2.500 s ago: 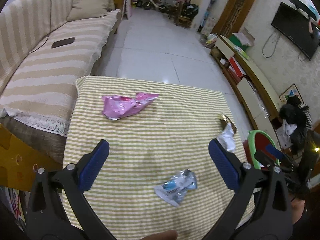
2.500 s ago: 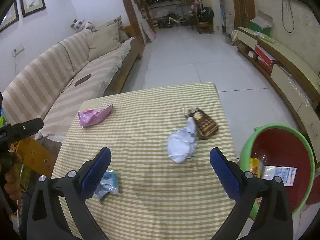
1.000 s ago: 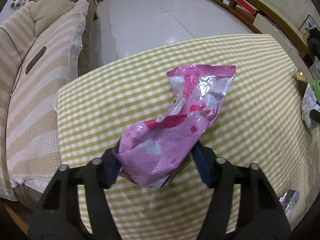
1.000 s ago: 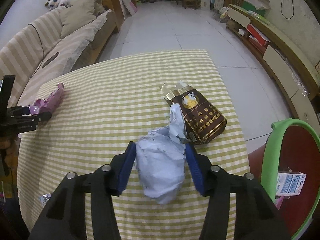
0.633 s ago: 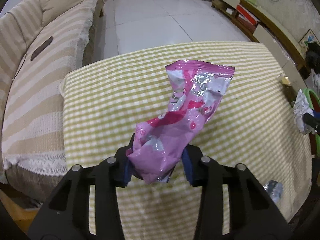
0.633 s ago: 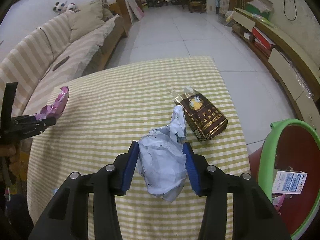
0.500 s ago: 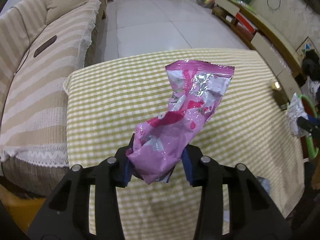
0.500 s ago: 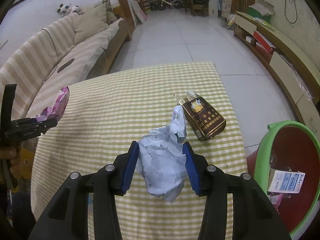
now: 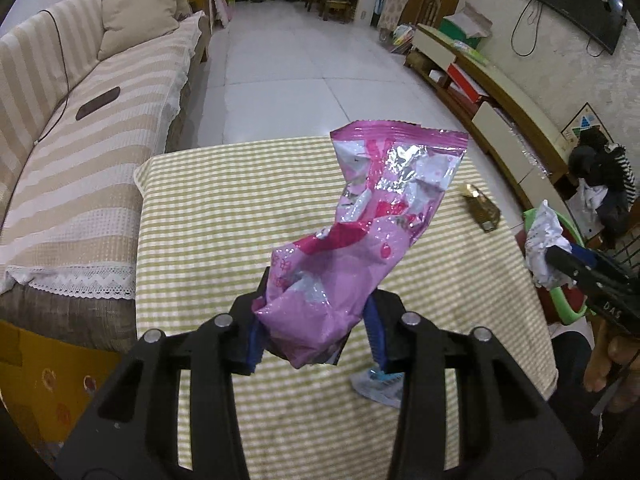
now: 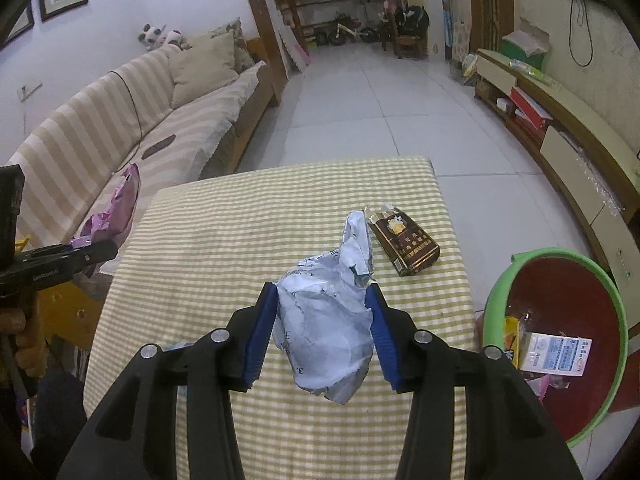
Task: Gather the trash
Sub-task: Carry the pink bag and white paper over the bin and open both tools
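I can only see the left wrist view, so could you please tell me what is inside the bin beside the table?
Observer: The bin is red inside with a green rim; it holds a white and blue carton and some yellow packaging.
Operator: Thank you. Is the right gripper gripping the paper firmly?
Observer: The right gripper has both blue pads against the crumpled paper, lifted above the tablecloth.
Operator: What does the brown pack show?
Observer: The brown pack lies flat, gold emblem up.
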The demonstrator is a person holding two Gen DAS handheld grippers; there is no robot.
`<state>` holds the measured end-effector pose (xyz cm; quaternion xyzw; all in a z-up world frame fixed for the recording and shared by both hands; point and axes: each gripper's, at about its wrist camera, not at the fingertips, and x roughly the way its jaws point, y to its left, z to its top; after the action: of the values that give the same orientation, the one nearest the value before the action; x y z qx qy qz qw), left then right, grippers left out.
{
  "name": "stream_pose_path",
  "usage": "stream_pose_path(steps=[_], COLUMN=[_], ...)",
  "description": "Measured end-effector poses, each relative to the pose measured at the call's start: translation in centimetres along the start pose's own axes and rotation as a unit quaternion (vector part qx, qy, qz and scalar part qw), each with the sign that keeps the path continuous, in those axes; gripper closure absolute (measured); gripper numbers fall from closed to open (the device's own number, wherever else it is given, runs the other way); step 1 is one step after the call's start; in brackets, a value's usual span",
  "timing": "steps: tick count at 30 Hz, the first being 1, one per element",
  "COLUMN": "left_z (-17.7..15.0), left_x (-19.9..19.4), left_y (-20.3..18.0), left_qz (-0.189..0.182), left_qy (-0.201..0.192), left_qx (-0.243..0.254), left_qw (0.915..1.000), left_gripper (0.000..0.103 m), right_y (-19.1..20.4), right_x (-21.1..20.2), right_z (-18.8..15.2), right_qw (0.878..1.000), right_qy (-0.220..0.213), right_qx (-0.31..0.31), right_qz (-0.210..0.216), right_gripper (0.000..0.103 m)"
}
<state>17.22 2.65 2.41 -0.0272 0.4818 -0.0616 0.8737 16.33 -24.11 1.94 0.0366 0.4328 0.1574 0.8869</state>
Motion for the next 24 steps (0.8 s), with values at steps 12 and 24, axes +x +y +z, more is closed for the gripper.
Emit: stream_pose_path(steps=[12,24], left_z=[-0.5,1.5], left_x=[-1.9,-1.7], left_y=[-5.5,-14.0], left_qz=[-0.043,-0.116], left_qy=[-0.014,-0.021], left_qx=[0.027,0.072], left_qw=[0.9986,0.9904], left_gripper=[0.064,0.064], right_y=[-1.9,-8.3], right_x=[-4.3,-9.2], right_z=[-0.9,-1.9], right_qw=[0.999,0.993], right_qy=[-0.034,-0.073], right_qx=[0.017,0.067], right_qz=[-0.013,-0.057], right_gripper=[0.058,0.058])
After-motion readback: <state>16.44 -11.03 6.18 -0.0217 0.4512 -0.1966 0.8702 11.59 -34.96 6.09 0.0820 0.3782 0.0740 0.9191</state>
